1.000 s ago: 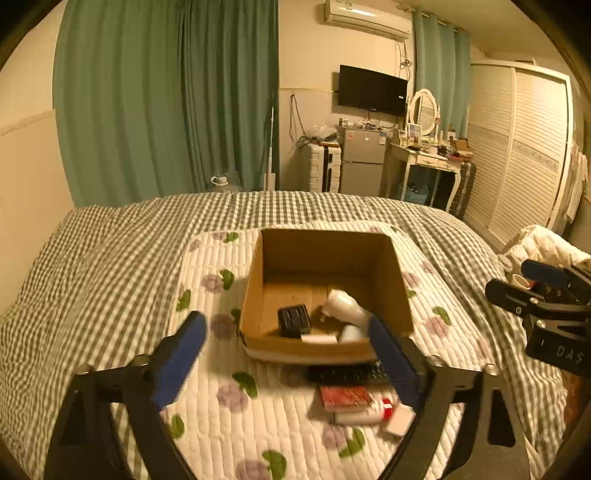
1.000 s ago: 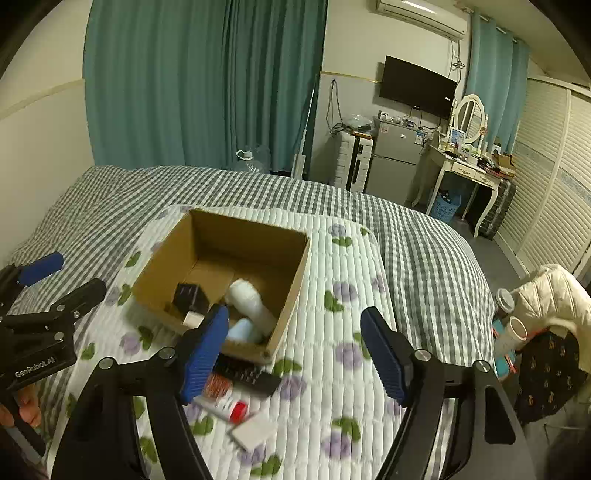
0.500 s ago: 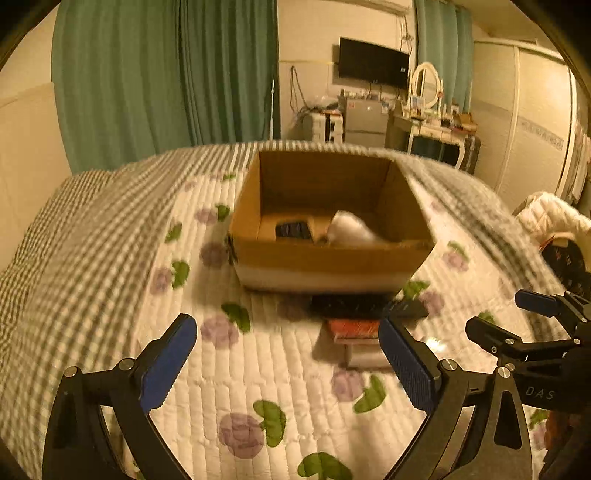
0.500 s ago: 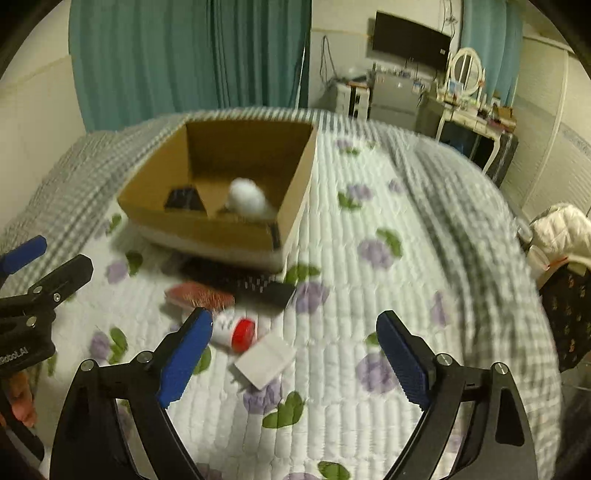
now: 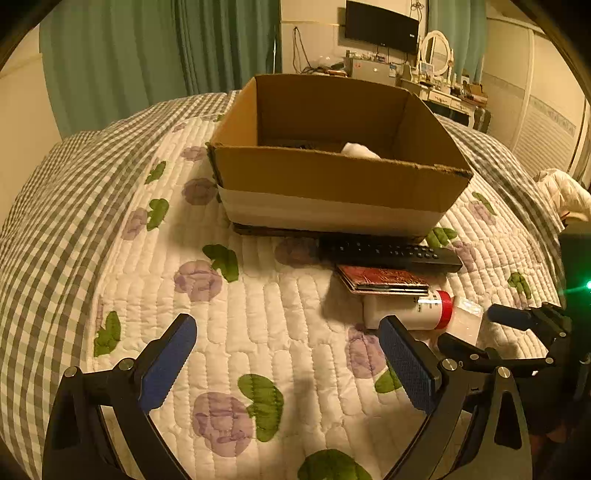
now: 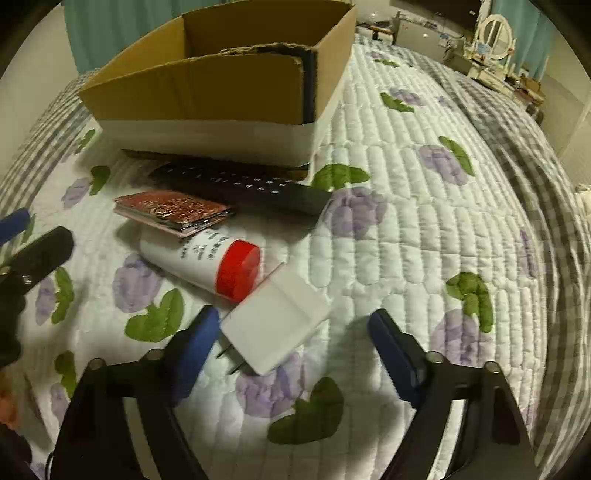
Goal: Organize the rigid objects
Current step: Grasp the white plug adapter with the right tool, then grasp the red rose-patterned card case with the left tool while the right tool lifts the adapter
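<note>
A cardboard box point(image 5: 332, 177) point(image 6: 221, 92) stands on the quilt with a white item point(image 5: 360, 150) inside. In front of it lie a black remote point(image 5: 388, 253) point(image 6: 240, 184), a red wallet point(image 5: 384, 280) point(image 6: 170, 212), a white bottle with a red cap point(image 5: 406, 310) point(image 6: 201, 260) and a white plug adapter point(image 6: 275, 328) point(image 5: 465, 319). My right gripper point(image 6: 291, 343) is open, low over the quilt, with the adapter between its fingers. My left gripper point(image 5: 284, 354) is open and empty over bare quilt, left of the bottle.
The flowered quilt point(image 5: 258, 314) lies on a checked bedspread point(image 5: 55, 192). Green curtains point(image 5: 166, 55), a TV point(image 5: 380, 26) and a dresser point(image 5: 443, 85) stand behind the bed. A pale jacket point(image 5: 565, 195) lies at the right.
Both grippers have dropped low and moved forward towards the items in front of the box. The right gripper now straddles the white adapter. Both stay open.
</note>
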Motion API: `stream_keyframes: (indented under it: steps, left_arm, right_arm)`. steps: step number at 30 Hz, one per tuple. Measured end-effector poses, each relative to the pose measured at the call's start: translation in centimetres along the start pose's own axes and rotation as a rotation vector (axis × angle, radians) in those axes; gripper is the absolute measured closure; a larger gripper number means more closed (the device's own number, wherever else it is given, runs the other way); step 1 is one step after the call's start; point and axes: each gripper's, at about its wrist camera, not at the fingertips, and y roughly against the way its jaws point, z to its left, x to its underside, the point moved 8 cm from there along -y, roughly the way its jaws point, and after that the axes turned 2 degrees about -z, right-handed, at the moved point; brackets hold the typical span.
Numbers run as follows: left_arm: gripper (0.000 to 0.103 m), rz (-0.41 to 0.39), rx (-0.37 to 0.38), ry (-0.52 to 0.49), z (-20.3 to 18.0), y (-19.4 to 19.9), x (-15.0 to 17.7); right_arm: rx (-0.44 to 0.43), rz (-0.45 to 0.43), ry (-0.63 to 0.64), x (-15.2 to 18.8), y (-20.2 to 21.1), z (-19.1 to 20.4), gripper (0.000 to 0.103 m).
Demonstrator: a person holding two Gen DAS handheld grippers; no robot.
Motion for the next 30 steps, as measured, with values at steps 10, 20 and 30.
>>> stream_keyframes:
  steps: [10,20,30]
  left_arm:
    - [0.003,0.042,-0.024,-0.029,-1.4,-0.2,1.4]
    - [0.002,0.040,-0.010,-0.038,-2.4,-0.4,0.1]
    - [0.002,0.060,0.068,-0.035,-5.3,-2.4,-2.3]
  right_arm:
    - [-0.062,-0.016,-0.022,0.5,0.5,-0.2,0.040]
    - [-0.042,-0.025,0.069,-1.0,-1.9,0.7,0.039]
    - [0.023,-0.143,-0.141,-5.0,3.8,-5.1,0.039]
